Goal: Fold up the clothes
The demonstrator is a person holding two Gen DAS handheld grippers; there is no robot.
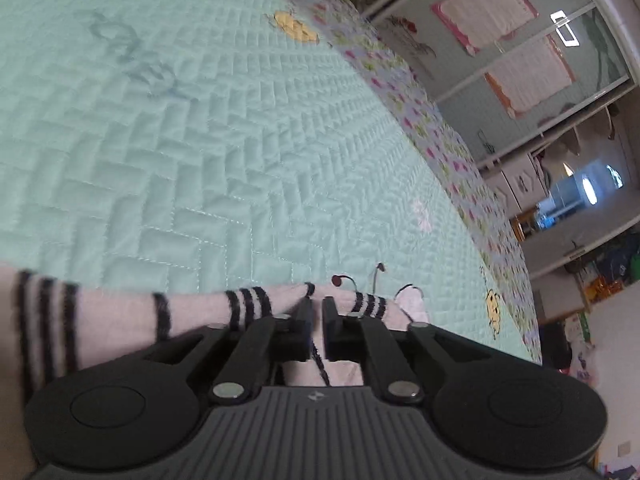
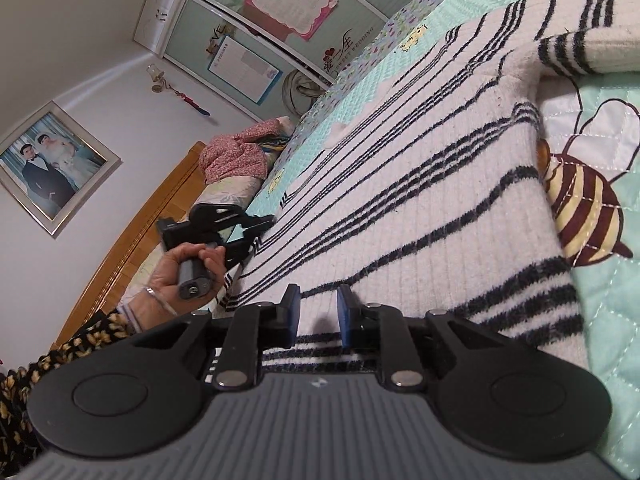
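A white knitted sweater with thin black stripes lies spread on a mint quilted bed cover, with one sleeve folded across at the top right. My right gripper is at its near hem, jaws narrow, with white knit filling the gap between the blue pads. In the left wrist view the sweater bunches along the bottom. My left gripper has its jaws close together around a fold of it, a dark hem line running between them. From the right wrist view a hand holds the left gripper at the sweater's far edge.
The bed cover stretches far beyond the sweater, with a flowered border. A wooden headboard and a pile of red patterned cloth stand at the bed's end. A mirrored wardrobe runs alongside. A stitched bee decorates the cover.
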